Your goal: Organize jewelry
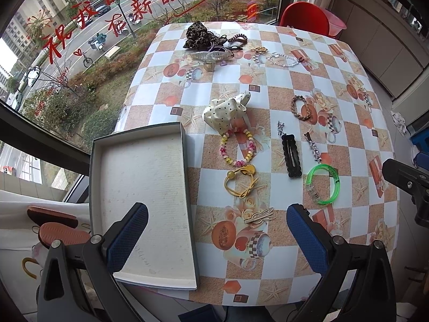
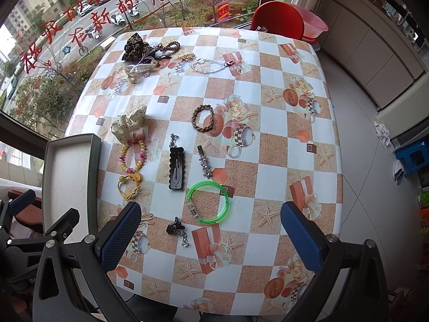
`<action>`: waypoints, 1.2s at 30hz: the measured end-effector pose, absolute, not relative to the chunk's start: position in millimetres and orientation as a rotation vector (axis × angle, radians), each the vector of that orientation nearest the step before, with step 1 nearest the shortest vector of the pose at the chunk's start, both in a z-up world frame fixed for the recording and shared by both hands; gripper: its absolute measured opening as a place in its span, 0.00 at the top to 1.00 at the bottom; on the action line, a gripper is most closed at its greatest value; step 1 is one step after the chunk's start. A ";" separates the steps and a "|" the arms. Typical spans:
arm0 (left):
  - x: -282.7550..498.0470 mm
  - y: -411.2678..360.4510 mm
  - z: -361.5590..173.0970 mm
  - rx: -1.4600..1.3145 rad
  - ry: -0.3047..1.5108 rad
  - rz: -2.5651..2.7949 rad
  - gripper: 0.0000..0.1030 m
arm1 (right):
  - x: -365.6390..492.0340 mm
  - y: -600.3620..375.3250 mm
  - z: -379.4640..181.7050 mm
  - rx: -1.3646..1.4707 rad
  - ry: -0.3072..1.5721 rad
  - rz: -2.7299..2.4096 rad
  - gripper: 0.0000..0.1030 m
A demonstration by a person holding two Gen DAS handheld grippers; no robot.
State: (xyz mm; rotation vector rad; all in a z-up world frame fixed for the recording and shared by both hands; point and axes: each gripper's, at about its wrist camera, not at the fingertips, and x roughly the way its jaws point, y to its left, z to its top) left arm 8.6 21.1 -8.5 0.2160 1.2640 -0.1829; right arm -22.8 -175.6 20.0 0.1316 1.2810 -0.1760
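Near the right gripper, 1 dark earring unseen opposite.

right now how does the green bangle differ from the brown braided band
The green bangle is translucent, smooth plastic with a clear clasp; the brown braided band is opaque, twisted cord. The bangle's ring looks larger than the band's. The bangle lies nearer the open right gripper; the band lies farther up the table. Both lie flat, untouched.
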 end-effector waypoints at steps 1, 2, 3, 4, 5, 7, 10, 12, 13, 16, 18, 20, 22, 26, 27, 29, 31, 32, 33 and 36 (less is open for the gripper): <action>8.6 21.1 -8.5 0.216 1.264 -0.183 0.00 | -22.7 -175.6 19.7 0.131 1.281 -0.176 0.00; 8.5 21.1 -8.5 0.215 1.264 -0.183 0.00 | -23.0 -175.5 19.9 0.131 1.280 -0.176 0.00; 8.6 21.0 -8.5 0.216 1.264 -0.182 0.00 | -22.9 -175.4 19.9 0.131 1.280 -0.176 0.00; 8.5 21.0 -8.5 0.216 1.264 -0.182 0.00 | -22.6 -175.5 19.2 0.130 1.280 -0.177 0.00; 8.5 21.0 -8.4 0.216 1.264 -0.182 0.00 | -22.9 -175.4 19.9 0.131 1.281 -0.177 0.00; 8.5 21.0 -8.5 0.216 1.264 -0.182 0.00 | -22.7 -175.6 19.5 0.132 1.282 -0.177 0.00; 8.5 21.0 -8.5 0.216 1.265 -0.182 0.00 | -22.7 -175.8 18.5 0.133 1.282 -0.178 0.00; 8.8 20.8 -8.7 0.216 1.266 -0.181 0.00 | -22.7 -175.9 18.6 0.132 1.282 -0.177 0.00; 8.6 20.9 -8.6 0.216 1.265 -0.181 0.00 | -22.6 -175.9 18.4 0.132 1.282 -0.176 0.00; 8.3 20.9 -8.7 0.216 1.265 -0.182 0.00 | -22.5 -176.0 18.3 0.133 1.283 -0.177 0.00; 8.5 20.8 -8.9 0.216 1.266 -0.182 0.00 | -22.5 -176.0 18.0 0.133 1.283 -0.177 0.00; 8.0 20.8 -8.8 0.216 1.265 -0.181 0.00 | -22.1 -176.2 16.7 0.134 1.285 -0.178 0.00; 8.0 20.8 -8.9 0.216 1.265 -0.182 0.00 | -22.2 -176.2 16.7 0.133 1.285 -0.177 0.00; 7.8 20.7 -9.0 0.215 1.266 -0.181 0.00 | -20.6 -176.5 15.9 0.134 1.287 -0.176 0.00; 7.7 20.8 -9.4 0.215 1.267 -0.180 0.00 | -19.9 -176.7 16.2 0.133 1.287 -0.177 0.00; 7.7 21.2 -10.1 0.214 1.269 -0.179 0.00 | -18.4 -177.2 16.6 0.134 1.287 -0.176 0.00; 7.3 22.1 -10.8 0.214 1.272 -0.179 0.00 | -20.5 -176.0 14.0 0.133 1.292 -0.172 0.00; 7.1 23.0 -11.2 0.214 1.274 -0.179 0.00 | -23.5 -174.4 11.4 0.135 1.294 -0.171 0.00; 6.8 23.8 -11.9 0.214 1.276 -0.180 0.00 | -24.1 -174.0 8.5 0.136 1.298 -0.169 0.00; 7.0 27.0 -16.1 0.215 1.282 -0.182 0.00 | -25.3 -173.2 2.3 0.134 1.320 -0.176 0.00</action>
